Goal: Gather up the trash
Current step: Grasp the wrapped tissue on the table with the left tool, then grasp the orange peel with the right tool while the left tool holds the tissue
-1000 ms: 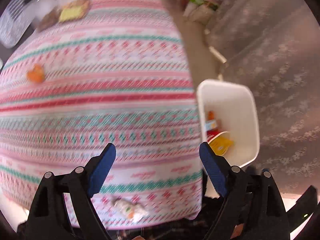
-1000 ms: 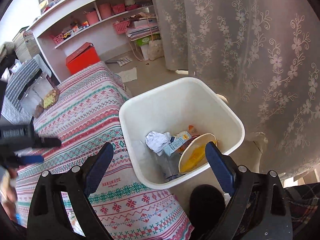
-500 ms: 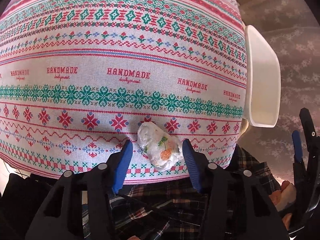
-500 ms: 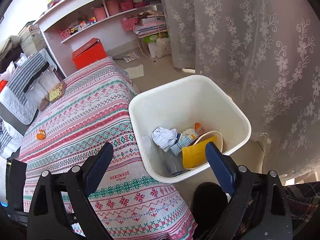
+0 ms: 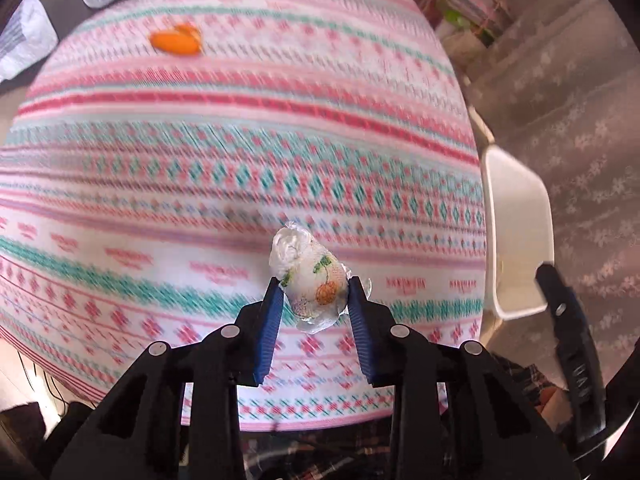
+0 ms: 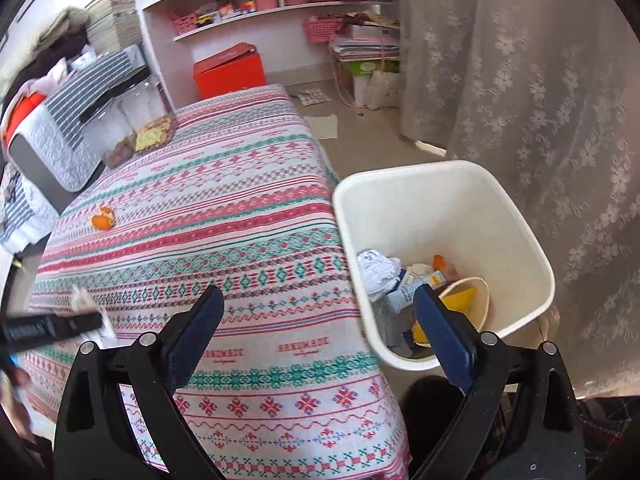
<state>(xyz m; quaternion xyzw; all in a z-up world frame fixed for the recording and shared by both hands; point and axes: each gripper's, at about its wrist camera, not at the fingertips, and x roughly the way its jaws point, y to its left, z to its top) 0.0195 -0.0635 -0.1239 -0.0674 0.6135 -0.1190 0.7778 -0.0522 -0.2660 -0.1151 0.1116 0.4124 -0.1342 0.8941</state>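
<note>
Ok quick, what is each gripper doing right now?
Left gripper: fingers closing on the crumpled wrapper, pads pressing its sides.
Right gripper: open, holding nothing.

In the right wrist view, a table (image 6: 240, 208) fills the left and centre of the frame. A bin (image 6: 516, 216) stands just beside its right edge, with trash (image 6: 380, 272) in it. A peel (image 6: 103, 218) lies on the table at mid-left. Jars (image 6: 132, 120) stand at its far end, upper left. Shelves (image 6: 280, 12) are seen behind at the top, and a curtain (image 6: 540, 80) hangs at the right.
</note>
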